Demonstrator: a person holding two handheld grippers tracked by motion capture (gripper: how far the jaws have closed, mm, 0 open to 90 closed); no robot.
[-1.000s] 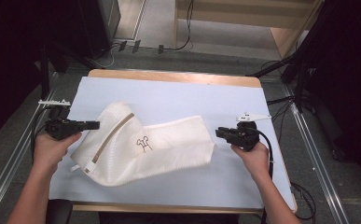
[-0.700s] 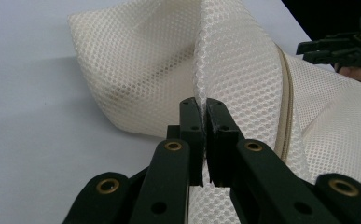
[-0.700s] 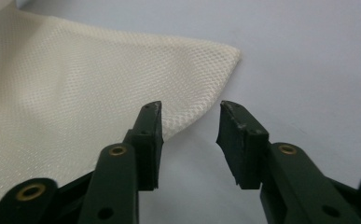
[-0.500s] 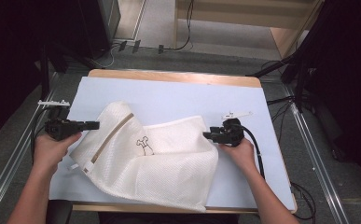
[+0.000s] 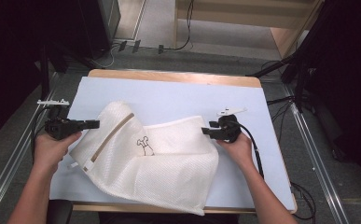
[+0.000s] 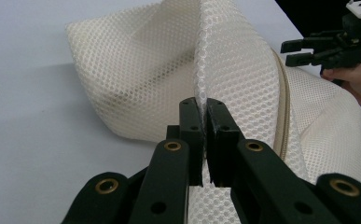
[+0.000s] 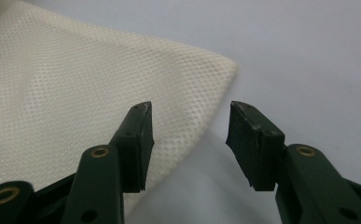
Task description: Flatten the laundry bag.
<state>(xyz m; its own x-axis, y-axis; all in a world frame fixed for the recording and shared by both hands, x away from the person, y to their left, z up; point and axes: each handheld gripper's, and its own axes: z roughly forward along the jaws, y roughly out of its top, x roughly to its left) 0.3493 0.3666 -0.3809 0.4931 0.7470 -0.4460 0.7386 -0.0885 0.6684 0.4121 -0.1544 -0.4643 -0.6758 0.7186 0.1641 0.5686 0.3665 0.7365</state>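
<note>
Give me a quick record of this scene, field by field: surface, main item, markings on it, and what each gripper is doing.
surface: pale blue mat on a wooden table
main item: white mesh bag, rumpled, its near edge at the table's front edge
markings: tan zipper strip; small dark printed figure
left gripper: jaws pinched on a raised fold of the mesh bag
right gripper: jaws apart, holding nothing, poised at the bag's corner
</note>
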